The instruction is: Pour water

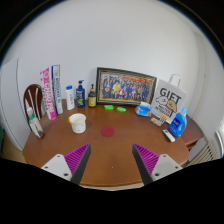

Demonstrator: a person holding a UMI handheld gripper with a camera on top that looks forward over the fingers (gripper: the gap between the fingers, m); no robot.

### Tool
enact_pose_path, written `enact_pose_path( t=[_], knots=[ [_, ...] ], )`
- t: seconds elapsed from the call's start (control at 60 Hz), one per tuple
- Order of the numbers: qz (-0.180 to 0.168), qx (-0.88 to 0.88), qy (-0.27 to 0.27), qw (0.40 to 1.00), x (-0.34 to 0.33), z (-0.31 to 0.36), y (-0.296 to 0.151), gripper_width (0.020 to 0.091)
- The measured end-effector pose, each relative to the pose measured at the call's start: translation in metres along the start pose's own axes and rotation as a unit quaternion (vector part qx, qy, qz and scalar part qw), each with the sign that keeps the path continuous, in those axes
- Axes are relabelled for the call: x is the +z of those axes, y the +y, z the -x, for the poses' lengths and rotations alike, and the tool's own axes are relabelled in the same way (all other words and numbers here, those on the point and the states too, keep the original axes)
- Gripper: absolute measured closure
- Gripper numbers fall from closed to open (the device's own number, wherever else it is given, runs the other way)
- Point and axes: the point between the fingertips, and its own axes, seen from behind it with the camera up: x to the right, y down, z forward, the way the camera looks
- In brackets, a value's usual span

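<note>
My gripper hangs open above the near part of a round wooden table, with nothing between its magenta pads. Well beyond the left finger stands a white cup. A small dark red disc lies flat on the wood near the table's middle. At the back left stand a white bottle, a blue bottle and a dark brown bottle. A blue cup and a blue jug-like bottle stand at the right.
A framed group photo leans on the white wall at the back. A "GIFT" bag stands at the right, books at the left. A chair back rises at the left edge. Small green items lie before the photo.
</note>
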Motion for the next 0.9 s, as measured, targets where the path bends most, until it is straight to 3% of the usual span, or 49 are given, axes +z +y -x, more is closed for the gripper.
enact_pose_path(
  t=[0.217,0.467,0.7,0.9],
  knots=[
    [0.015,-0.004,-0.009,1.0,-0.001,0.061,0.015,0.0249],
    [0.03,-0.004,-0.066,0.997,0.007,0.218,0.04,0.0249],
    [-0.007,-0.017,-0.136,0.991,0.037,0.359,0.035,0.0246],
    [-0.06,-0.011,-0.159,0.985,0.103,0.432,0.007,0.0246]
  ],
)
